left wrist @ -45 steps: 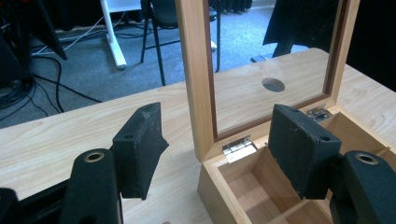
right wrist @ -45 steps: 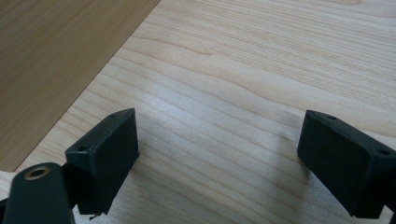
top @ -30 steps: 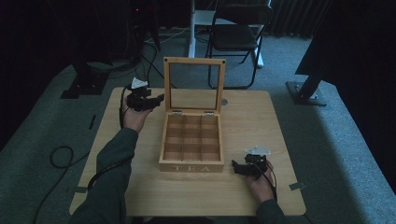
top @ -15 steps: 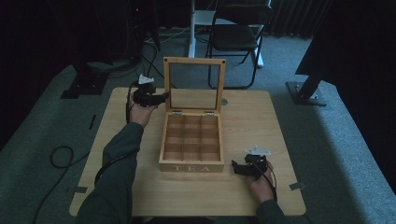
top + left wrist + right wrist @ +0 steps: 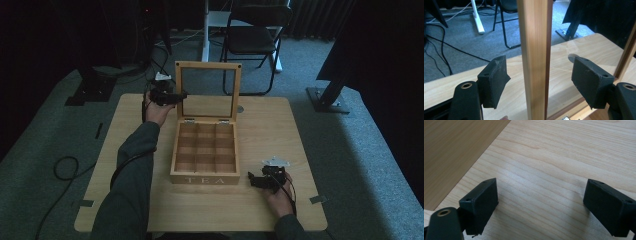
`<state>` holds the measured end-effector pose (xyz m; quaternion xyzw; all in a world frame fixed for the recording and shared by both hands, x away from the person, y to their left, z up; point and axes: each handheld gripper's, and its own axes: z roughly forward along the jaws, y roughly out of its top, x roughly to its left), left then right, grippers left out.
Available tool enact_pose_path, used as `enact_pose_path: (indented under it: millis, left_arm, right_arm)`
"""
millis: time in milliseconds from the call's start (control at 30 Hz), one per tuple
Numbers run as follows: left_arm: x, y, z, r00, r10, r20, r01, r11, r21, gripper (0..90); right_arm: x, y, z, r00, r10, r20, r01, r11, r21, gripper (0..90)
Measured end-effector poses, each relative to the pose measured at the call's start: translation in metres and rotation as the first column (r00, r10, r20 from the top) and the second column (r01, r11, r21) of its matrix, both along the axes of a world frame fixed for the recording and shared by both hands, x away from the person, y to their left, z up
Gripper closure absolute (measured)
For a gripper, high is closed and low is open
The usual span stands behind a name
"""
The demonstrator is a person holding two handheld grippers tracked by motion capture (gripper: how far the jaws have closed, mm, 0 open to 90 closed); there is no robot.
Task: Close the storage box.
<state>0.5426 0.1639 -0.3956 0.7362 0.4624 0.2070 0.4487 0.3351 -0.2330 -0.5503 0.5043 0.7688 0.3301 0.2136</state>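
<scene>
Straddling lid frame point(image 5: 535, 57), left gripper point(image 5: 541, 82) open, right gripper point(image 5: 544, 205) spread

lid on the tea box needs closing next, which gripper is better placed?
Left, probably. The left gripper is open astride the upright lid's side rail. The right gripper rests open on the table by the box's front corner.

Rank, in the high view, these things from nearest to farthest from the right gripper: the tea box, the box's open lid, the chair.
From the right gripper at the table's near right:
1. Tea box, just to its left on the table.
2. Lid, upright at the box's far edge; the left gripper's open jaws straddle its left side.
3. Chair, on the floor beyond the table.
</scene>
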Motion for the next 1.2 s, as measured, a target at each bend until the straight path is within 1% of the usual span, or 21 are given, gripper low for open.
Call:
enact_pose_path:
  millis: [67,133,167,233,267,367,500,600,700,800,833,900,1000,1067,1167,1200]
  left_arm:
    - [0.003,-0.003,0.002,1.0,-0.002,0.002,0.002,1.0,0.007,29.1]
    - [0.003,-0.005,0.003,1.0,-0.002,0.004,0.002,1.0,0.0,29.5]
    - [0.006,-0.008,0.003,1.0,-0.006,0.0,0.006,1.0,-0.006,29.5]
    - [0.009,-0.011,0.002,0.9999,-0.01,-0.006,0.01,0.9999,-0.005,29.7]
    - [0.01,-0.013,0.002,0.9999,-0.015,-0.009,0.014,0.9998,-0.01,30.0]
    - [0.013,-0.016,0.004,0.9998,-0.02,-0.01,0.019,0.9989,-0.043,31.6]
    - [0.015,-0.015,0.005,0.9998,-0.013,-0.015,0.012,0.9979,-0.063,33.2]
    - [0.016,-0.014,0.008,0.9999,-0.013,-0.001,0.013,0.9974,-0.071,34.3]
    - [0.017,-0.016,0.015,0.9998,0.002,0.018,-0.001,0.9985,-0.055,34.2]
    - [0.018,-0.018,0.02,0.9998,0.008,0.019,-0.007,0.9988,-0.047,34.2]
    - [0.017,-0.018,0.02,0.9998,0.008,0.016,-0.007,0.9985,-0.054,34.2]
    - [0.015,-0.016,0.02,0.9999,0.009,0.012,-0.007,0.9964,-0.084,34.3]
    - [0.009,-0.011,0.021,0.9999,0.004,0.014,-0.003,0.9936,-0.113,38.2]
    - [0.003,-0.008,0.022,0.9997,-0.005,0.024,0.008,0.9916,-0.129,39.5]
    - [-0.006,-0.004,0.021,0.9991,-0.014,0.04,0.02,0.986,-0.165,41.3]
    - [-0.008,-0.004,0.022,0.999,-0.016,0.042,0.023,0.9855,-0.168,41.7]
  right_arm:
    - [0.0,0.0,0.0,1.0,0.0,0.0,0.0,1.0,-0.001,12.0]
    - [0.0,0.0,0.0,1.0,0.0,-0.001,0.0,1.0,0.0,12.0]
    - [0.0,0.0,0.0,1.0,0.001,-0.001,-0.001,1.0,0.0,12.0]
    - [-0.001,0.0,0.0,1.0,0.004,-0.001,-0.004,1.0,0.0,12.0]
    - [-0.001,0.0,0.0,1.0,0.004,-0.001,-0.004,1.0,0.0,12.0]
    - [-0.001,0.0,0.0,1.0,0.006,-0.001,-0.006,1.0,0.0,12.0]
    - [-0.001,0.0,0.0,1.0,0.005,-0.001,-0.005,1.0,0.0,12.0]
    - [-0.001,0.0,0.0,1.0,0.005,-0.001,-0.005,1.0,0.0,12.0]
    - [-0.001,0.0,0.0,1.0,0.005,-0.001,-0.005,1.0,0.001,12.1]
    - [-0.002,0.0,0.0,1.0,0.006,0.0,-0.006,1.0,0.0,12.0]
    - [-0.002,0.0,0.0,1.0,0.006,0.0,-0.006,1.0,0.0,12.0]
    - [-0.002,0.0,0.0,1.0,0.006,-0.001,-0.006,1.0,0.001,12.0]
    - [-0.002,0.0,0.0,1.0,0.006,-0.001,-0.006,1.0,0.001,12.0]
    - [-0.002,0.0,0.0,1.0,0.006,-0.001,-0.006,1.0,0.001,12.0]
    - [-0.002,0.0,0.0,1.0,0.007,-0.002,-0.007,1.0,0.001,12.0]
    - [-0.002,0.0,0.0,1.0,0.006,-0.001,-0.006,1.0,0.0,12.0]
